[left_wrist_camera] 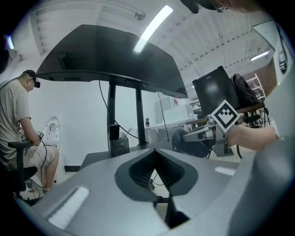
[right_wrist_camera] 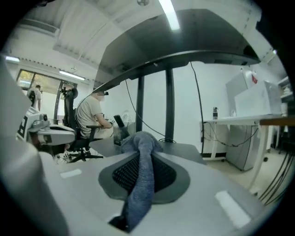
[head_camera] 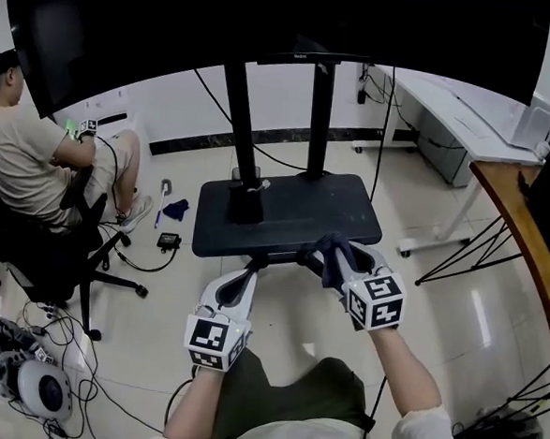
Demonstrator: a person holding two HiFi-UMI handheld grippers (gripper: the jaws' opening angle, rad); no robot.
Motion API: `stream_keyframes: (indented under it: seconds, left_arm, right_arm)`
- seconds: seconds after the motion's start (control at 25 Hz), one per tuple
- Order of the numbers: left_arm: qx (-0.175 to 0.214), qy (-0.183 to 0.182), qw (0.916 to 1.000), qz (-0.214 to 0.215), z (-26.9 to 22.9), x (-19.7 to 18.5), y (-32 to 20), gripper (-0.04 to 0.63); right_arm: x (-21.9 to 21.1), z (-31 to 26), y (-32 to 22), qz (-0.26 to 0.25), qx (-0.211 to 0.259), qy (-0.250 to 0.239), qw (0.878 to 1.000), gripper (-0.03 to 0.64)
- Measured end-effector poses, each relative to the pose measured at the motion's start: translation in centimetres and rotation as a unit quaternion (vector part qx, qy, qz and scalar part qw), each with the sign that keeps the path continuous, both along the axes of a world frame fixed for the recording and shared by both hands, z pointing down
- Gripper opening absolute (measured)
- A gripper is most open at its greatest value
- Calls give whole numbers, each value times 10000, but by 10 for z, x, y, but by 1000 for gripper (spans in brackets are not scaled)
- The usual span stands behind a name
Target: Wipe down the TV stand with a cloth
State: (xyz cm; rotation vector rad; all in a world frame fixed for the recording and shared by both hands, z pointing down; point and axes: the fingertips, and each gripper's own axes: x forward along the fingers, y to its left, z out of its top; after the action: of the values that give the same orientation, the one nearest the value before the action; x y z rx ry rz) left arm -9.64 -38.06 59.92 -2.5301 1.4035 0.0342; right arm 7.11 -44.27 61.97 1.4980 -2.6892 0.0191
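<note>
The TV stand's black base plate [head_camera: 294,215] lies on the floor ahead, with two black poles [head_camera: 240,118] rising to the dark screen [head_camera: 270,17]. My right gripper [head_camera: 333,257] is at the plate's near edge, shut on a dark blue cloth [head_camera: 337,251] that bunches past its tips. In the right gripper view the cloth [right_wrist_camera: 140,175] hangs between the jaws, with the base plate [right_wrist_camera: 184,148] just beyond. My left gripper [head_camera: 251,270] hovers near the front edge, to the left, shut and holding nothing. In the left gripper view its tips [left_wrist_camera: 155,151] meet before the plate [left_wrist_camera: 99,159].
A small black box [head_camera: 245,179] sits on the plate by the left pole. A person on an office chair [head_camera: 35,164] sits at the left, with cables and small items [head_camera: 169,225] on the floor. A white desk [head_camera: 452,104] and a wooden table edge [head_camera: 527,241] stand on the right.
</note>
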Motion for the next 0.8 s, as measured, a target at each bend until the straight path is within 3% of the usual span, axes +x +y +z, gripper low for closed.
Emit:
stream_keyframes:
  seconds: [0.08, 0.2, 0.32, 0.48, 0.64, 0.8]
  left_arm:
    - [-27, -40, 10000, 7, -1, 8, -4, 74]
    - [-14, -66, 10000, -38, -8, 6, -4, 74]
    - [-11, -120, 9999, -115, -10, 2, -2, 74]
    - [-55, -129, 9996, -228, -10, -5, 1, 74]
    - [-94, -135, 9994, -290, -6, -8, 3, 77]
    - [-105, -55, 9997, -231, -3, -8, 3, 81]
  right_arm:
    - [23, -10, -25, 152, 82, -108, 9998, 53]
    - [43, -21, -96, 343, -219, -107, 9991, 52]
    - [57, -4, -193, 700, -758, 201, 9945, 52]
    - [74, 40, -288, 1225, -1601, 817, 9761, 54]
    - [80, 55, -298, 1214, -1804, 1040, 9705, 54]
    - [75, 38, -227, 787, -1371, 1072, 9816, 54]
